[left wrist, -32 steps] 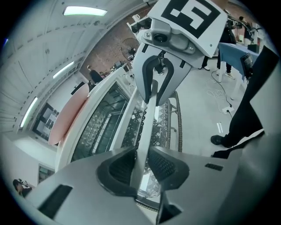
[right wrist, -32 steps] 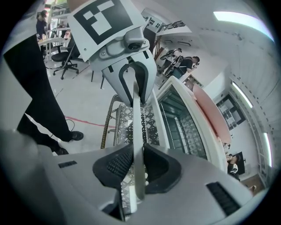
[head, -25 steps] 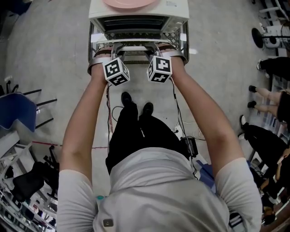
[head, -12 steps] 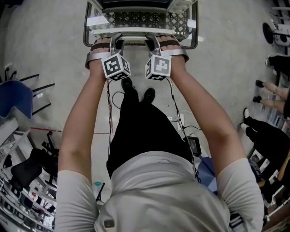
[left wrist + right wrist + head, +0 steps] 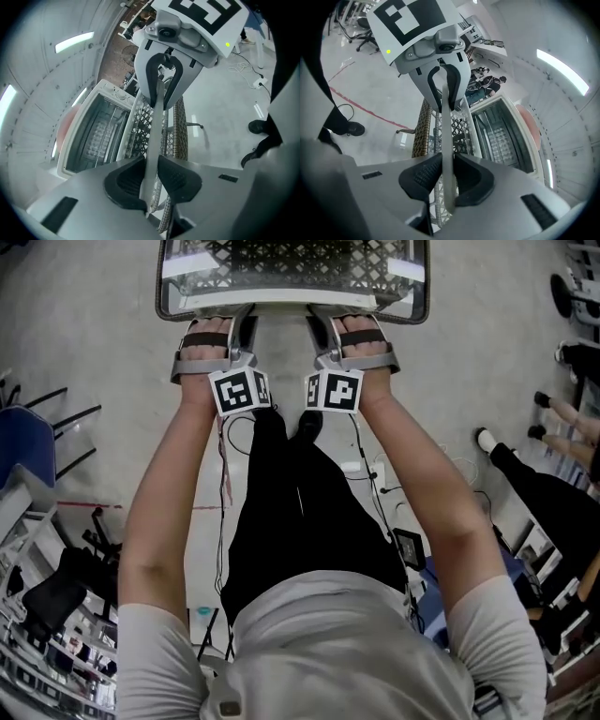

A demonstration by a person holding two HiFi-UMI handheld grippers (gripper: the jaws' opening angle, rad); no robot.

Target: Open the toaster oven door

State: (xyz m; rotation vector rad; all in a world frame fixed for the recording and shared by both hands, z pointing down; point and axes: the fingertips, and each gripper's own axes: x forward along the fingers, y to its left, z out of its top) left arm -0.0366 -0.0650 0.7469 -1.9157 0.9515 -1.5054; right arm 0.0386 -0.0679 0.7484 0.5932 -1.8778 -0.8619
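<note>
- The toaster oven door (image 5: 291,268) lies at 12 o'clock in the head view. It is swung down and out toward the person, and a lattice pattern shows through its glass.
- Its pale handle (image 5: 281,307) runs along the door's near edge, from 11 o'clock to 1 o'clock.
- The left tongs (image 5: 150,174) are clamped narrow on the handle, with the bar between the pads and both pads against it. Their jaws have just been closing.
- The right tongs (image 5: 447,176) grip the same bar, just to the 3 o'clock side of the left pair. Their jaws have just been opening a little, yet the pads lie on the bar.
- The left hand (image 5: 202,343) and right hand (image 5: 361,338) sit strapped in behind the tongs.
- The toaster oven (image 5: 91,133) stands with its cavity open, at 9 o'clock in the left gripper view.
- A pink round thing (image 5: 530,123) lies on the oven's top.
- The print by the oven's knobs (image 5: 115,90) is too small to read.
- The left marker cube (image 5: 239,390) and the right marker cube (image 5: 334,390) carry black-and-white square patterns.
- On the floor (image 5: 112,324), a red line (image 5: 84,507) and a blue chair (image 5: 23,451) lie at 9 o'clock.
</note>
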